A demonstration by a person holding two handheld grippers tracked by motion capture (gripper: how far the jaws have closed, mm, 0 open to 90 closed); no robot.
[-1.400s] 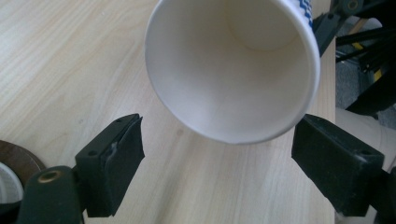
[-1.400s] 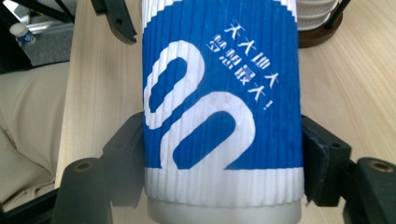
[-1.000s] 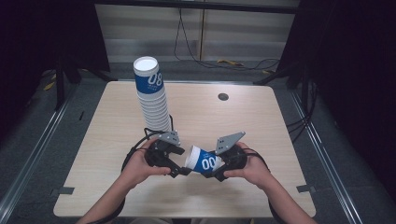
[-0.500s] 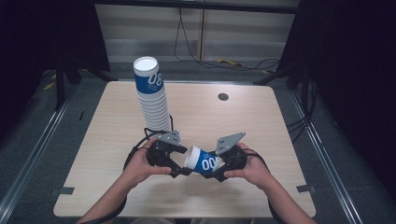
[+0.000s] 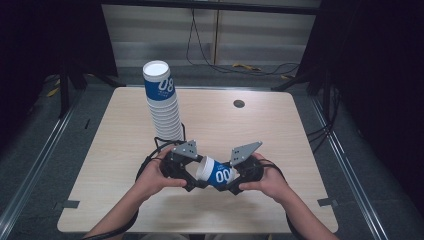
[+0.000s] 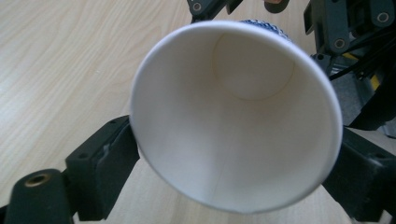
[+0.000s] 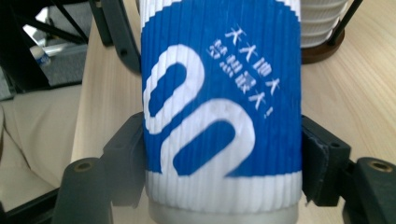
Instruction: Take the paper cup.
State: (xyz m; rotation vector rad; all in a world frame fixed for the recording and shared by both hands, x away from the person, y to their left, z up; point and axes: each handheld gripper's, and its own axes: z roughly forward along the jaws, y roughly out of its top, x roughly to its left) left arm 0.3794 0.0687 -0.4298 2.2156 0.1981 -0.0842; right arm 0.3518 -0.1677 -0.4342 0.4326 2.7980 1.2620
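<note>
The left gripper [image 5: 192,176] had just been opening its jaws at the rim of the paper cup [image 5: 216,172]; the cup's mouth sat between them, and whether the pads still pressed on the rim could not be told.

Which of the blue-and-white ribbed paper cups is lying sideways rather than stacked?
The single blue-and-white ribbed paper cup held between the two grippers near the table's front edge; the others stand nested in the tall stack behind.
</note>
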